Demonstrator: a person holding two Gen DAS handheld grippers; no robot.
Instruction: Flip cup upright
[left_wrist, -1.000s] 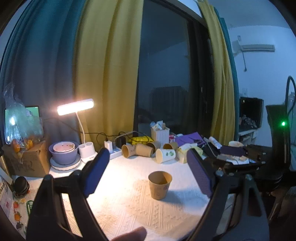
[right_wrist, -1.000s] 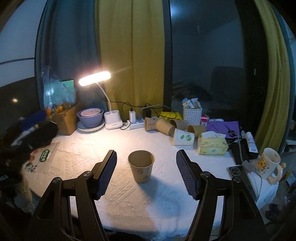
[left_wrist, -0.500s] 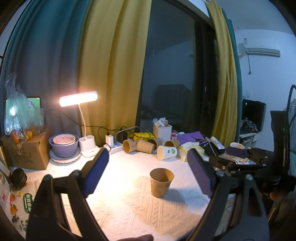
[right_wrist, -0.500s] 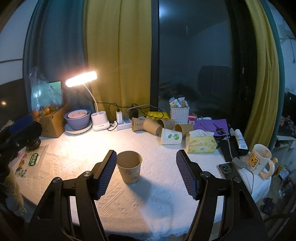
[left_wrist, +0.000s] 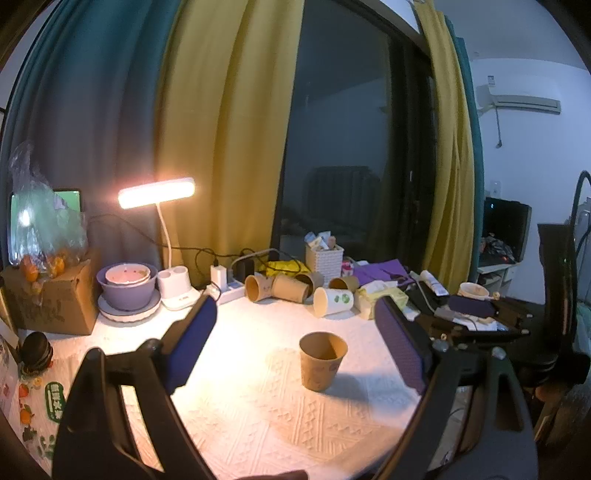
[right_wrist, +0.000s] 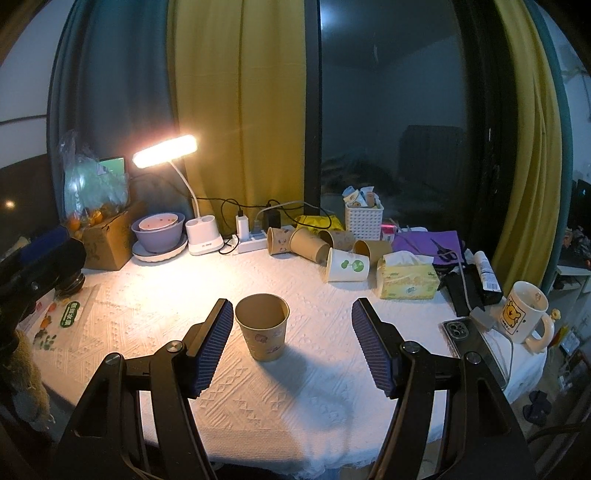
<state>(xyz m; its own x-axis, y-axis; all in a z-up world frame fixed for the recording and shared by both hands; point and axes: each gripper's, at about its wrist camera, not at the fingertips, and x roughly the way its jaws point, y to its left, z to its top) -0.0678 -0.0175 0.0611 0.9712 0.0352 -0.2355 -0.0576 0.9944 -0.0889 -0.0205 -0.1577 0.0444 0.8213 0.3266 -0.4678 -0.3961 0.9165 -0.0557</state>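
Cup (right_wrist: 262, 327) stands upright near the middle of the bench (right_wrist: 332, 384), free between the wide-open right tongs (right_wrist: 291, 347), left tongs (left_wrist: 295, 354) open too, so a careless sideways pull could tip it.

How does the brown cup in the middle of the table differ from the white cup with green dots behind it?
The brown cup stands upright, mouth up; the white cup lies on its side. The brown cup stands alone on the white cloth; the white cup lies among other tipped cups, beside the tissue box. Both look like empty paper cups.
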